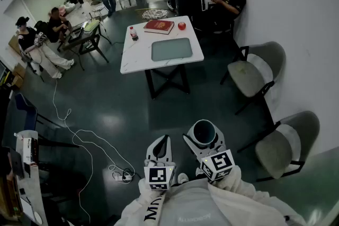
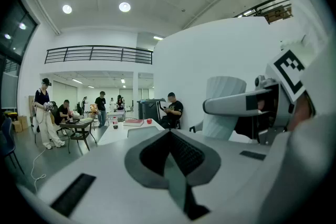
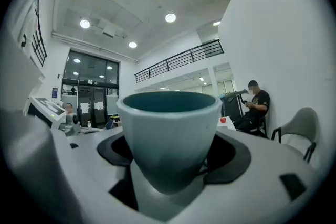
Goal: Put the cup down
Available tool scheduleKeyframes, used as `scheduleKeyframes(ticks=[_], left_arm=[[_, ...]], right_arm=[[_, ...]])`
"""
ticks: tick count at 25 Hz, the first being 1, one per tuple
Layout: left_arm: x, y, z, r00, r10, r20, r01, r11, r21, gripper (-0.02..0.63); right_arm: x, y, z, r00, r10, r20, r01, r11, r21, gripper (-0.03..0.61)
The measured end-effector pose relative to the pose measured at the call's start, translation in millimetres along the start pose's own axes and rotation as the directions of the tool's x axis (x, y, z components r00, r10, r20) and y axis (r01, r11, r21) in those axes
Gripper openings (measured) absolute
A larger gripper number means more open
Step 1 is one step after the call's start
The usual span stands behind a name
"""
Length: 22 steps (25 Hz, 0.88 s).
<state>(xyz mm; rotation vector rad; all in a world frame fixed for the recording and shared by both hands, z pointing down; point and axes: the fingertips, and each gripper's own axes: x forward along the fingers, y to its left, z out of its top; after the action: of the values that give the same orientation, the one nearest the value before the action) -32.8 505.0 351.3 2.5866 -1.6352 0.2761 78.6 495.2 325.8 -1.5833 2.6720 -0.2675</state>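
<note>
Gripping cup [image 1: 205, 132] upright in right hand-held gripper [image 1: 204, 141], jaws wide around it, level for carrying. Left hand-held gripper [image 1: 160, 150] pinched together, empty, spare. Surface [image 1: 139, 55] at 12 o'clock, well apart; not yet set down.

Table [image 1: 135, 61]: left strip down to near-left corner bare. Grey tray [image 1: 172, 49] filling near-right part. Red book [image 1: 159, 26] and apple [image 1: 181, 25] along far edge; bottle [image 1: 133, 33] at far-left corner. Floor [image 1: 175, 108] before near edge open. Chair [image 1: 254, 74] and second chair [image 1: 286, 145] lining right wall. Cable [image 1: 79, 140] trailing left.
</note>
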Motion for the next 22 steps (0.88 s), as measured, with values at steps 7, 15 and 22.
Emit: scheduleKeyframes(ticks=[7, 15, 22], left_arm=[[12, -6, 8, 1.0, -0.015, 0.025, 0.014, 1.0, 0.015, 0.011], [25, -13, 8, 0.999, -0.029, 0.015, 0.029, 0.999, 0.016, 0.011], [35, -18, 5, 1.0, -0.03, 0.002, 0.03, 0.999, 0.015, 0.011]], right_arm=[[5, -8, 3, 1.0, 0.014, -0.002, -0.014, 1.0, -0.006, 0.38], [6, -18, 0, 1.0, 0.012, -0.019, -0.012, 1.0, 0.004, 0.38], [7, -30, -2, 1.0, 0.013, -0.024, -0.013, 1.0, 0.024, 0.38]])
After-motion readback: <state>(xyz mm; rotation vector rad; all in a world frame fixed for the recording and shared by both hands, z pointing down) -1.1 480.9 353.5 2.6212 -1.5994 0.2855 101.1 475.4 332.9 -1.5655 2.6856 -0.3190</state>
